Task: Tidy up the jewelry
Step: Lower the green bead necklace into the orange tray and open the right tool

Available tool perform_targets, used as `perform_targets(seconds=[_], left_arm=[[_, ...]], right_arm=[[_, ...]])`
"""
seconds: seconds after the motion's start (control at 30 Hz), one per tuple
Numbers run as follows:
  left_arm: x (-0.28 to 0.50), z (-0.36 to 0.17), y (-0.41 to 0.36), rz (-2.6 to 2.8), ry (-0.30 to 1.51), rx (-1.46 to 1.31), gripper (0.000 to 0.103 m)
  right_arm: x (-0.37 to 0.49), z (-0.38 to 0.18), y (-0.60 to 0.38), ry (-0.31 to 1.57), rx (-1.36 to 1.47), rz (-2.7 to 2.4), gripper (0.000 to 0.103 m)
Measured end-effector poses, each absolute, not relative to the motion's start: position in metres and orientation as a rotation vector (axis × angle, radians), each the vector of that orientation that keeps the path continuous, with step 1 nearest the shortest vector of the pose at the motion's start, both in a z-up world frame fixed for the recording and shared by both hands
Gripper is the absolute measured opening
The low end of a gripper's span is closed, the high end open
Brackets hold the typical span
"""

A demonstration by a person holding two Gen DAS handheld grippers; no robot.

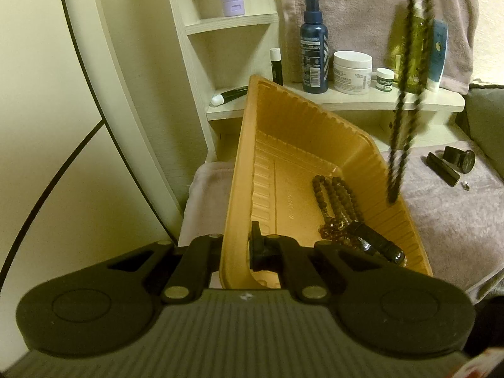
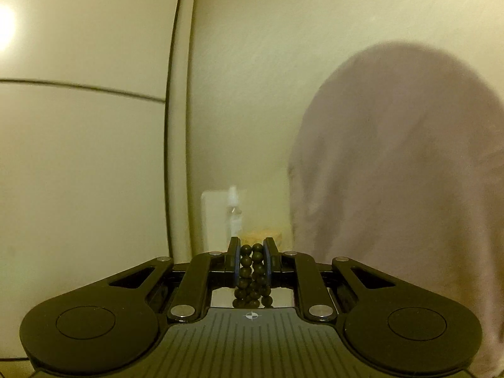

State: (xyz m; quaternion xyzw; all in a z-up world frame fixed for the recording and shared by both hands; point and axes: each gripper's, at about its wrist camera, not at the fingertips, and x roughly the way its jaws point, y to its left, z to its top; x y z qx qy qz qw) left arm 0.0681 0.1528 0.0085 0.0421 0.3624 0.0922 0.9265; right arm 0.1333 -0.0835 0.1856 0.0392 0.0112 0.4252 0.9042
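Observation:
In the left wrist view my left gripper [image 1: 237,245] is shut on the near left rim of a tan plastic tray [image 1: 249,163] and holds it tilted. In the tray lie a brown bead bracelet [image 1: 337,195], amber beads [image 1: 332,231] and a black watch-like piece [image 1: 375,242]. A dark bead necklace [image 1: 406,100] hangs from above, blurred, its lower end at the tray's right rim. In the right wrist view my right gripper [image 2: 252,244] is shut on the dark bead necklace [image 2: 252,271], doubled strands between the pads.
A pale shelf unit [image 1: 346,97] behind the tray holds a dark spray bottle [image 1: 315,47], white cream jars [image 1: 352,71] and tubes. Black pieces [image 1: 453,162] lie on the pinkish fleece [image 1: 456,220] at right. A pink towel [image 2: 403,189] hangs right of my right gripper.

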Motion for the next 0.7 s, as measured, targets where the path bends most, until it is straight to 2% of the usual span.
perform_targets(seconds=[0.4,0.7], left_arm=[[0.067,0.007,0.155,0.187,0.743,0.08,0.004],[0.067,0.006,0.156,0.186,0.744,0.081,0.004]], right_arm=[[0.187,0.043,-0.037,0.451,0.089,0.917,0.015],[0.207,-0.01,-0.015,0.654,0.112,0.954,0.015]])
